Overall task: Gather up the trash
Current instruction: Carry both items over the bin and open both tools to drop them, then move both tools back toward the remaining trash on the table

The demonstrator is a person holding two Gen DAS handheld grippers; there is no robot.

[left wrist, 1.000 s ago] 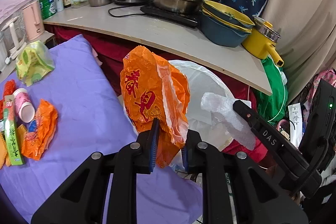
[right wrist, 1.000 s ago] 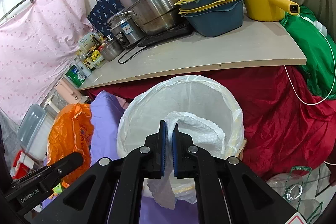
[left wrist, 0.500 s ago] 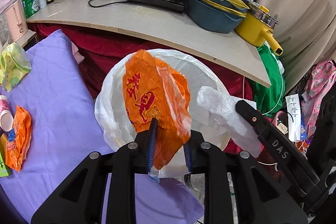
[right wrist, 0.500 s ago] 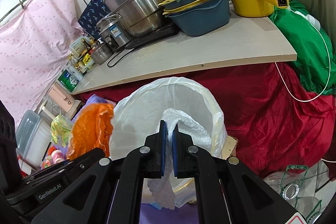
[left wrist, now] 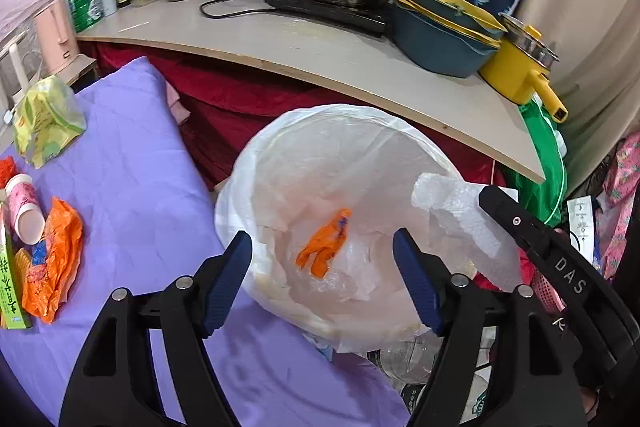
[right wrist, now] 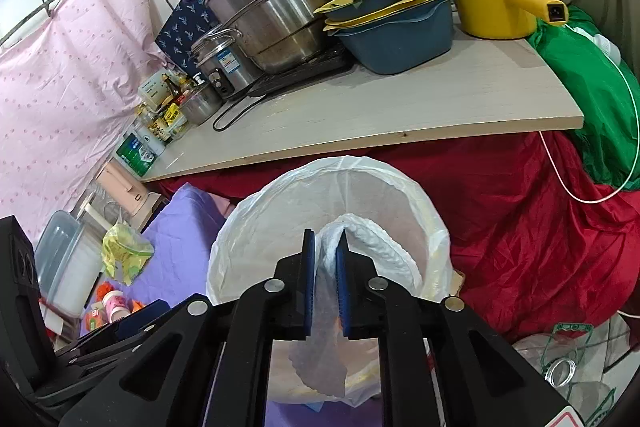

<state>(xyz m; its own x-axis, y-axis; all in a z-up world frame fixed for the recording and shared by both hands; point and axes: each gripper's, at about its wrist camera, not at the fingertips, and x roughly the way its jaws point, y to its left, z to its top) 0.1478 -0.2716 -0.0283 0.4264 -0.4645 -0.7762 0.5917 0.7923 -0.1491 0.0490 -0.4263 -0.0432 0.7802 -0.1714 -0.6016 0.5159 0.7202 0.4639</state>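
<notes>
Down inside the white plastic-lined bin (left wrist: 280, 155), crumpled orange wrapper (left wrist: 324, 247) lies slanted; left tongs (left wrist: 322, 279) opening, empty; right tongs (right wrist: 325, 279) loosening around white paper towel (right wrist: 372, 243).

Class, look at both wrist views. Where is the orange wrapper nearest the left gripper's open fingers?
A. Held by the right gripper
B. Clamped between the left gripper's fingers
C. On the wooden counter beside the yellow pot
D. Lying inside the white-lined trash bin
D: the orange wrapper lies down inside the white-lined trash bin, below the opening, empty left gripper.
</notes>
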